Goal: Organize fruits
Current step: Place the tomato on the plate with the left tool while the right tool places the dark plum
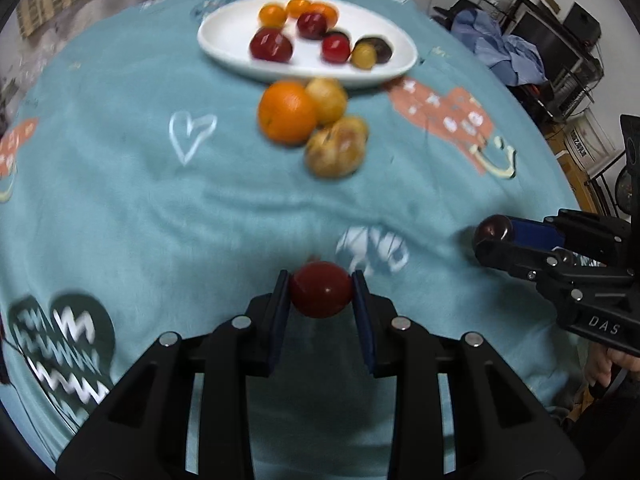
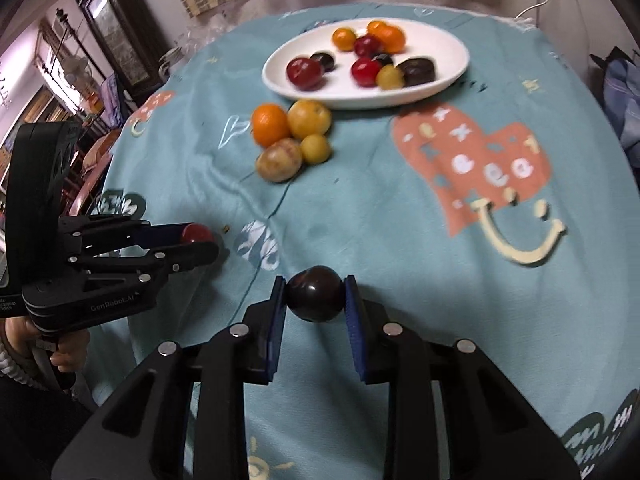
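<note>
Low in the centre of the left wrist view, the left gripper (image 1: 321, 294) is closed on a red fruit (image 1: 321, 289), its blue pads pressing both sides. At the right edge of that same view the right gripper (image 1: 490, 238) reaches in from the side with a dark plum (image 1: 493, 229) pinched at its tips. From the right wrist view the right gripper (image 2: 315, 298) sits low in the centre, jaws narrowed onto the dark plum (image 2: 315, 298), which is clamped between the pads. At the left edge of this view the left gripper (image 2: 200, 240) shows in profile, the red fruit (image 2: 197, 233) at its tip and a hand (image 2: 66, 354) on its handle below.

Beyond both grippers spreads a teal tablecloth (image 2: 360, 208) printed with hearts and a smiley. In the upper middle of the frame a loose cluster lies on the cloth: an orange (image 2: 270, 124), two yellow fruits (image 2: 309, 119) (image 2: 315, 149) and a speckled tan fruit (image 2: 279, 160), touching one another. Just behind them, towards the top, a white oval plate (image 2: 448, 60) holds small red, orange, yellow and dark fruits. A blue garment (image 1: 504, 48) lies at the upper right of the left wrist view.
</note>
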The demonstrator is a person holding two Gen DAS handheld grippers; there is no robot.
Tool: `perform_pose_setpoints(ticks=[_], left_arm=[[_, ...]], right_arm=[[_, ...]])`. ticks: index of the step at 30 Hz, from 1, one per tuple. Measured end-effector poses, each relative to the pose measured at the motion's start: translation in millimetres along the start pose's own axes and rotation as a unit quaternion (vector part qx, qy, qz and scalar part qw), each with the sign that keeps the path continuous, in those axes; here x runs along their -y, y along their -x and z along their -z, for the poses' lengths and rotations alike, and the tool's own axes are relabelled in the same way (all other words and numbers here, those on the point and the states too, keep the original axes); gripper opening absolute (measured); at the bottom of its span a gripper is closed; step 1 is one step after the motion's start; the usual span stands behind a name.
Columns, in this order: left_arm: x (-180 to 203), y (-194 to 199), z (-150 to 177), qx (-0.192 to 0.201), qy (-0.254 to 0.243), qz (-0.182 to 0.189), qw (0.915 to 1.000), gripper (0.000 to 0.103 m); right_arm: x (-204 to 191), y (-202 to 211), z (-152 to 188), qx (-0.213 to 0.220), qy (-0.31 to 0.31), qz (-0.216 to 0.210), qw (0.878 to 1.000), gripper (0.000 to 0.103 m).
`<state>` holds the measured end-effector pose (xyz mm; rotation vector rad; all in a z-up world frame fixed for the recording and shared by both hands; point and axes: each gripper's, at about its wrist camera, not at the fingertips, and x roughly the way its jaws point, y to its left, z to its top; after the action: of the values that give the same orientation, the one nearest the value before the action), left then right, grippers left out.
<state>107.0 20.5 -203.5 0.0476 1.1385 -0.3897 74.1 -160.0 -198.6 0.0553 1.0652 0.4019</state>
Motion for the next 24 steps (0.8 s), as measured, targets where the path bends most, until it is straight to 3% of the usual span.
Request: perform_pose_setpoints(ticks=[7,12,17,24], left_arm=[[-15,23,-71,0.061,0.002,-0.018,0.9980,0.031],[-29,16,-141,0.094,0.008,-0.041,0.9947,0.031],[-40,-15,-193,0.099,0.014,-0.045,0.9939,0.031],[-60,-65,-223,0.083,0.032,-0.043,0.9951,0.031]], right_arm=[[28,40,-52,0.081,-0.009,0.022,0.996,0.029],[48,33,-117,0.125,-0.013,0.034,0.991,0.029],[69,0,-162,0.135,-0.022,0.039,0.990,0.029],[88,-54,-197,0.116,-0.029,0.043,0.992,0.030]])
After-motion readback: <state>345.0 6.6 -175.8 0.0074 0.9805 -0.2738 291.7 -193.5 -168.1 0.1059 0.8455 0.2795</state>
